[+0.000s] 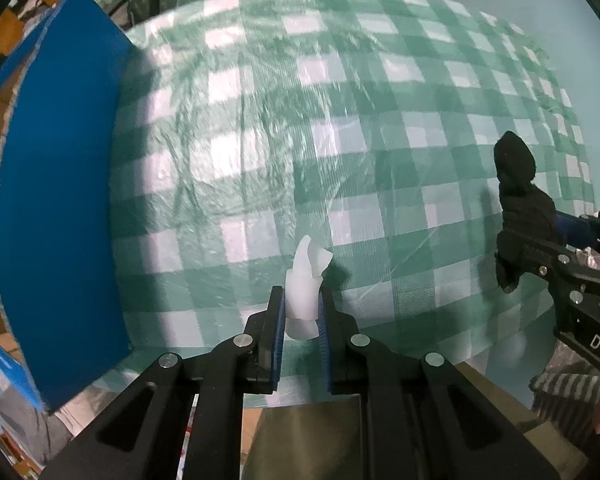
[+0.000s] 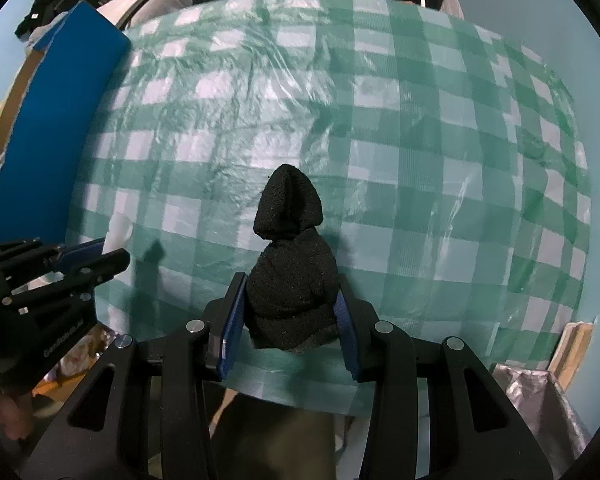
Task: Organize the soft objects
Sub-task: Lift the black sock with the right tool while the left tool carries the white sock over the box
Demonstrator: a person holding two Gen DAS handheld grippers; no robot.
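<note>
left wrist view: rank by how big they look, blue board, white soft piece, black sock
1. blue board, by far the largest
2. black sock in the right gripper
3. white soft piece in the left gripper; it is nearer the camera, so truly small.

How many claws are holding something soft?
2. The left claw pinches a small white soft thing. The right claw squeezes a black sock bundle. Both are above the checked tablecloth.
</note>
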